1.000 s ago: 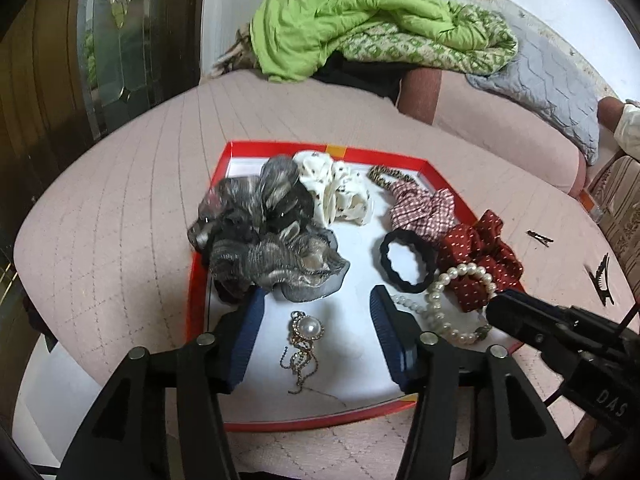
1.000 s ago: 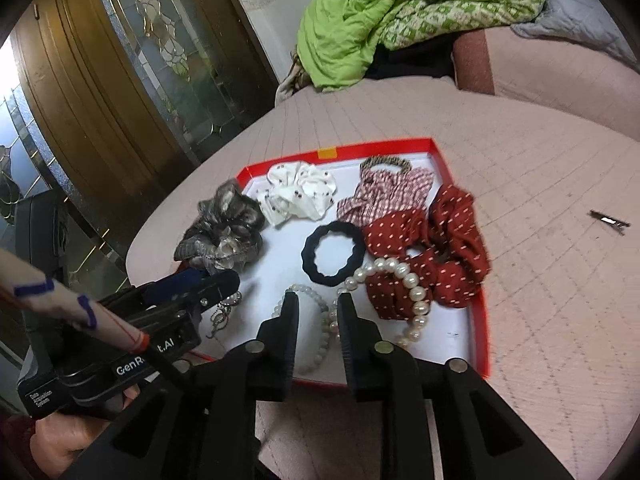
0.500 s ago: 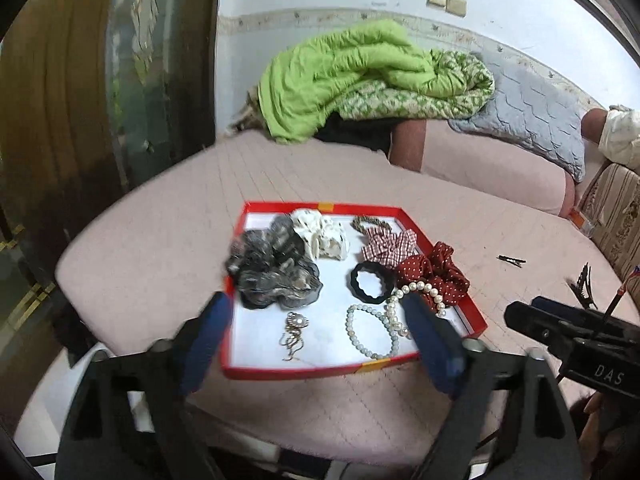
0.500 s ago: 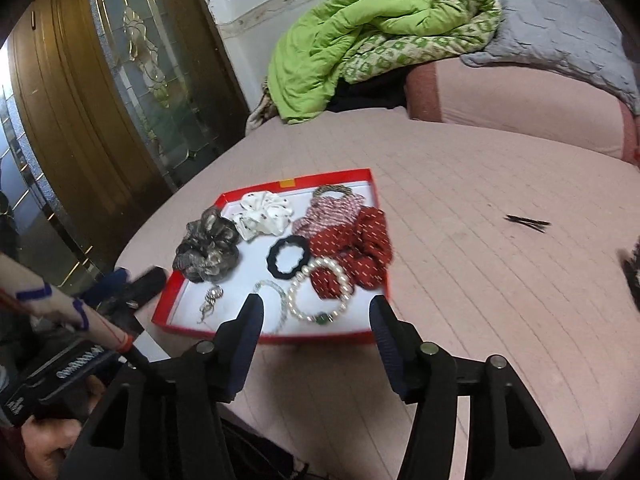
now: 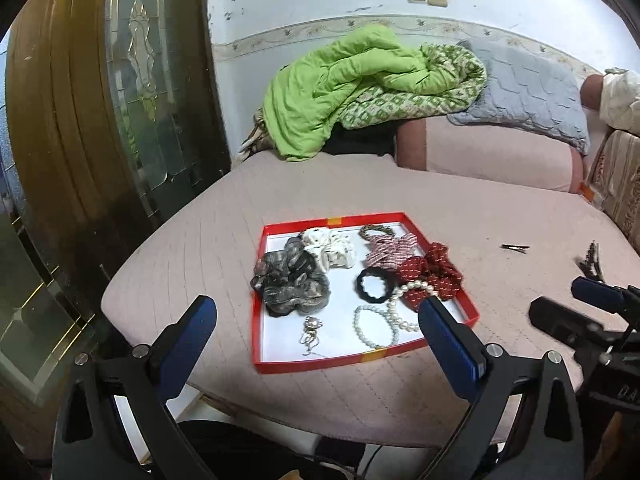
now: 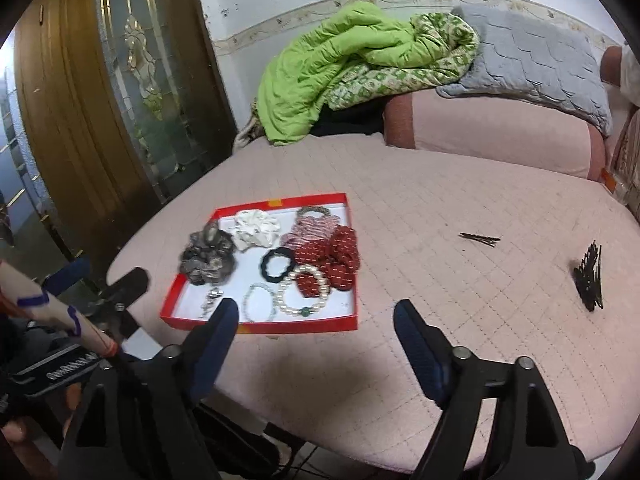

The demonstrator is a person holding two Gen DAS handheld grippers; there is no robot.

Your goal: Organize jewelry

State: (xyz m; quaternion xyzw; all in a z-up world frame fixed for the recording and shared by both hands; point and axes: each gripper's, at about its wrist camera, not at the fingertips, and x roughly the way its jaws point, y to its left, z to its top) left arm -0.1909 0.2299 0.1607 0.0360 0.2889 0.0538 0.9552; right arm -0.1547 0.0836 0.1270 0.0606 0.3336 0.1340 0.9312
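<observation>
A red-rimmed tray (image 5: 440, 245) (image 6: 256, 326) with a white floor lies on the pink quilted bed. It holds a grey scrunchie (image 5: 290, 282), a white one (image 5: 332, 250), a checked one (image 5: 390, 252), a red dotted one (image 5: 430, 274), a black hair tie (image 5: 374, 285), two pearl bracelets (image 5: 374, 326) (image 6: 304, 290) and a pearl brooch (image 5: 312, 326). My left gripper (image 5: 316, 324) is open and empty, held back above the tray's near edge. My right gripper (image 6: 316, 316) is open and empty, near the tray's right front corner.
A black hairpin (image 6: 480, 239) and a black claw clip (image 6: 588, 276) lie on the bed to the right of the tray. A green blanket (image 5: 352, 84) and grey pillow (image 5: 528, 92) are piled at the back. A wooden glass door (image 5: 100, 120) stands left.
Both grippers have pulled back and up from the tray and opened wide. The right gripper has let go of the small pearl bracelet, which now lies in the tray.
</observation>
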